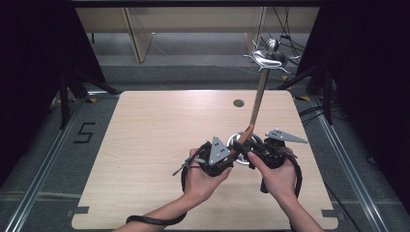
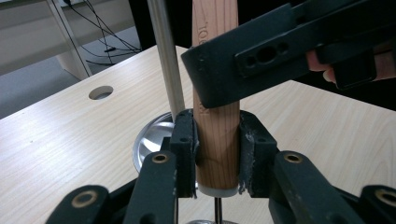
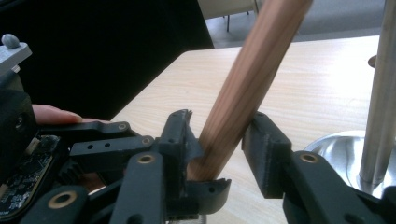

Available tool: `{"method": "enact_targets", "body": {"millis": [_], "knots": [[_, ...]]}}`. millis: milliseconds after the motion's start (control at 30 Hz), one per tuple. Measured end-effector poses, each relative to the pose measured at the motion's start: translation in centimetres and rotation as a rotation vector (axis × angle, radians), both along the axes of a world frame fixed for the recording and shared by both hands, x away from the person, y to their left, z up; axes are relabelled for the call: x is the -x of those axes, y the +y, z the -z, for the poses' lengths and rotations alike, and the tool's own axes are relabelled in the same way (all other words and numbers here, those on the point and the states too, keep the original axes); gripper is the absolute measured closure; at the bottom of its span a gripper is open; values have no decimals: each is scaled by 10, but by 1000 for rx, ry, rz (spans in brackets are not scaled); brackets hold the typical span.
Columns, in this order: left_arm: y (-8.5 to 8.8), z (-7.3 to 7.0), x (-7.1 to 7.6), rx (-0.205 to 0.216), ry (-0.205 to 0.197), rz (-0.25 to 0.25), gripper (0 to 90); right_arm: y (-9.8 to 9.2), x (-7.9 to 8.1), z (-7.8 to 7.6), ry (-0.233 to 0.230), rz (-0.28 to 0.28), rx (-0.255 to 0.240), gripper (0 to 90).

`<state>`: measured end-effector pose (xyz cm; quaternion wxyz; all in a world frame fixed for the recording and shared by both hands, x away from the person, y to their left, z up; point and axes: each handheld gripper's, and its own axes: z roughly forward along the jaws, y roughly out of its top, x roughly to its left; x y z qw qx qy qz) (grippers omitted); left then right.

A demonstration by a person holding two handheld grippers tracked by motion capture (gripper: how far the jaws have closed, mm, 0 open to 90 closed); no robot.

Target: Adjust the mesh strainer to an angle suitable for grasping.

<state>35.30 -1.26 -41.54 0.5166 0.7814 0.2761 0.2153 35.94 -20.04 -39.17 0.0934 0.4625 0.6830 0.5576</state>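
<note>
- Pale wooden table (image 1: 159,145), light grain, rounded corners, on grey floor (image 1: 48,159).
- Round cable hole (image 1: 239,103) through the top, near the far edge.
- Shiny metal stand base (image 2: 152,142) resting on the tabletop, a thin steel pole (image 2: 166,60) rising from it.

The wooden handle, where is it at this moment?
In the high view the wooden handle rises at right of centre, beside the metal stand, its lower end between the left gripper and the right gripper.
</note>
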Motion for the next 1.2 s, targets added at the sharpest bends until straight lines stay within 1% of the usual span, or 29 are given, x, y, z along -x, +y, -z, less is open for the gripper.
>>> {"method": "enact_targets", "body": {"millis": [67,100,133,267,367,400,433,467,500,533,567,633,667,700,733,767,800,833,867,900,933,967,1000,1033,1067,1100,1133,1167,1200], "knots": [[-1,0,0,4,3,-3,699,-1,0,1,-11,0,10,679],[-2,0,1,4,6,0,698,0,2,0,16,0,-12,693],[-4,1,1,11,2,1,698,-1,0,0,-4,-10,-1,708],[-5,-1,1,7,-1,4,695,0,3,-3,-12,-21,14,715],[-3,-3,1,5,-8,30,683,-3,3,-6,-48,-44,28,716],[-3,-3,1,5,-8,30,667,-3,3,-6,-48,-44,28,716],[-3,-3,2,19,-6,30,667,-3,4,-8,-40,-50,34,716],[3,-3,3,10,0,42,628,-7,2,-10,-108,-88,67,716],[3,-3,3,10,0,42,607,-7,2,-10,-108,-88,67,716],[10,-3,4,10,10,57,587,-11,2,-14,-119,-125,69,716],[10,-3,4,10,10,57,575,-11,2,-14,-119,-125,69,716],[22,-3,6,-9,4,66,572,-17,2,-17,-132,-141,74,715],[28,-2,7,-11,10,62,565,-21,1,-18,-140,-164,91,715],[35,-2,7,-11,20,54,560,-24,-2,-18,-164,-209,85,715],[49,-1,6,-28,32,41,549,-30,1,-19,-153,-212,98,715],[49,-1,6,-28,32,41,544,-30,1,-19,-153,-212,98,715],[58,-1,4,-43,28,48,544,-34,0,-19,-172,-224,125,715],[66,-1,4,-54,44,37,542,-36,1,-18,-162,-231,121,715],[81,2,3,-64,65,37,525,-43,2,-18,-176,-284,142,715],[81,2,3,-64,65,37,522,-45,1,-18,-207,-310,158,715],[89,3,3,-75,81,37,515,-48,3,-19,-207,-309,172,715],[104,7,2,-92,109,38,509,-51,1,-20,-245,-330,202,715],[112,9,2,-112,117,35,505,-53,2,-21,-248,-333,212,715],[112,9,2,-112,117,35,496,-54,4,-21,-238,-325,208,715],[127,14,2,-135,141,32,484,-56,4,-22,-252,-326,218,715],[127,14,2,-135,141,32,478,-56,4,-22,-252,-326,218,715],[134,17,3,-140,151,26,478,-58,2,-23,-276,-324,229,715],[141,21,3,-134,160,27,470,-59,4,-25,-250,-329,215,715],[146,26,5,-104,182,7,470,-59,4,-25,-250,-329,215,715]]}}
